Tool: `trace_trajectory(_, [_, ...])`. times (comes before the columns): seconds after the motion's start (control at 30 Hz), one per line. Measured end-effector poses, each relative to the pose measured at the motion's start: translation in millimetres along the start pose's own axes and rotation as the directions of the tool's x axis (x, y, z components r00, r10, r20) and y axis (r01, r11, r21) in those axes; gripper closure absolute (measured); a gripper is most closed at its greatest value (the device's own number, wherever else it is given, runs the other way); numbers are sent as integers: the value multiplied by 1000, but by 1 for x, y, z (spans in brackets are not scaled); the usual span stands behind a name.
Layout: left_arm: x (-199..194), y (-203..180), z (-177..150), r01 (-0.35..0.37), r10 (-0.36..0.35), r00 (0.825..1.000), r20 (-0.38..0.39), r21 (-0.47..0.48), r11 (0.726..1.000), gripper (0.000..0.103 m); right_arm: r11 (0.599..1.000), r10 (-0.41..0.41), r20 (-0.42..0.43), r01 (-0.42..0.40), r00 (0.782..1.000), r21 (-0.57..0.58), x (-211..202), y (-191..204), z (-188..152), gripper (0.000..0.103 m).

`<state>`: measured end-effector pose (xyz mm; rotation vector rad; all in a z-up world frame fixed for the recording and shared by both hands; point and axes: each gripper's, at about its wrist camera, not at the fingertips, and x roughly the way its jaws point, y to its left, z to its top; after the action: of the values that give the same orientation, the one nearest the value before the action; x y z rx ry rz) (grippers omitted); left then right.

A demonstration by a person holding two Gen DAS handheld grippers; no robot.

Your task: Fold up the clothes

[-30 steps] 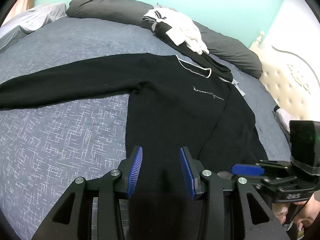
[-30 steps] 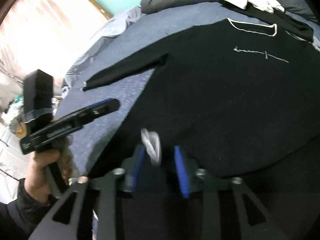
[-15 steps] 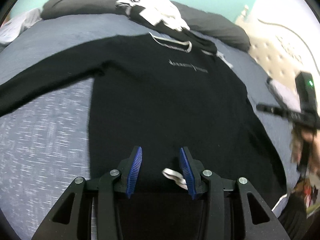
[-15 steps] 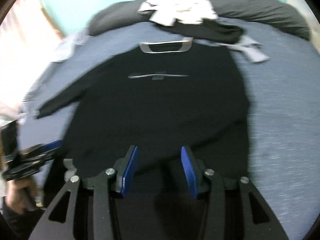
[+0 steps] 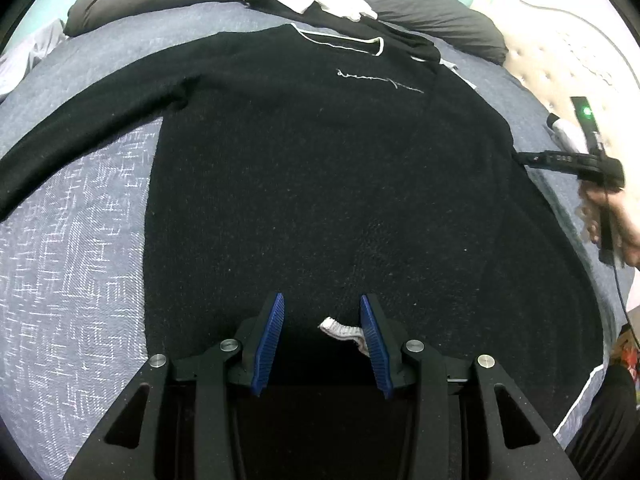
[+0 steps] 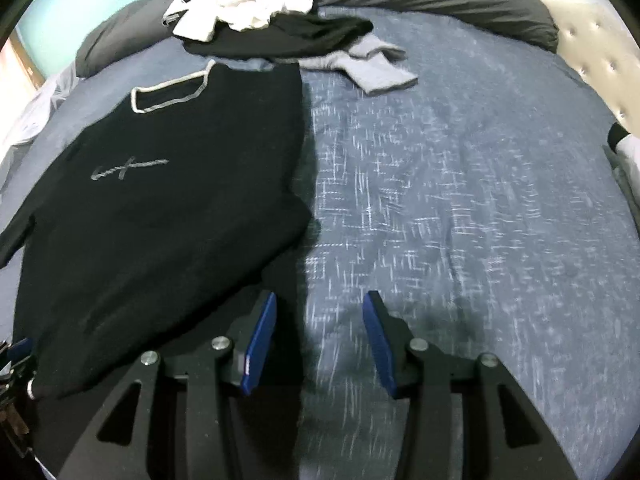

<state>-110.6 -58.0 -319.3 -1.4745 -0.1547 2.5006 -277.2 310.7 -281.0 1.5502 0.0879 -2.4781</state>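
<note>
Both held part open, gripping nothing: left gripper over black sweater, right gripper above blue bedspread

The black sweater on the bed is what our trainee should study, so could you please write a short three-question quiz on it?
1. True or false: both sleeves of the black sweater are spread outward.
2. What lies between the left gripper fingers? A) a sock B) the white-trimmed cuff C) nothing
3. What is beneath the right gripper?

Key: 1. False; one sleeve is folded across the body. 2. B. 3. Mainly bare blue bedspread, at the sweater's edge.
</note>
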Motion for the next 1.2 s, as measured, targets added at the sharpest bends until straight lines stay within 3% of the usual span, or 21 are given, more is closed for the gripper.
trace_trajectory(0.43, [8, -1, 4, 2, -2, 1000, -4, 8, 1000, 59, 999, -14, 73, 17, 997, -33, 19, 9, 20, 57])
trace_trajectory(0.53, [8, -1, 4, 2, -2, 1000, -4, 9, 1000, 59, 1000, 12, 110, -9, 994, -29, 14, 10, 19, 66])
trace_trajectory(0.7, [9, -2, 4, 2, -2, 1000, -4, 9, 1000, 59, 996, 74, 171, -65, 982, -53, 0, 16, 13, 66])
trace_trajectory(0.97, [12, -3, 5, 3, -3, 1000, -5, 9, 1000, 59, 999, -1, 139, 8, 990, -52, 12, 15, 26, 66])
trace_trajectory(1.1, [14, -4, 6, 4, -4, 1000, -7, 9, 1000, 59, 996, -23, 149, 35, 989, -79, 10, 15, 24, 88])
trace_trajectory(1.2, [16, -5, 7, 2, -2, 1000, -7, 11, 1000, 59, 994, -45, 153, 60, 987, -91, 8, 14, 23, 92])
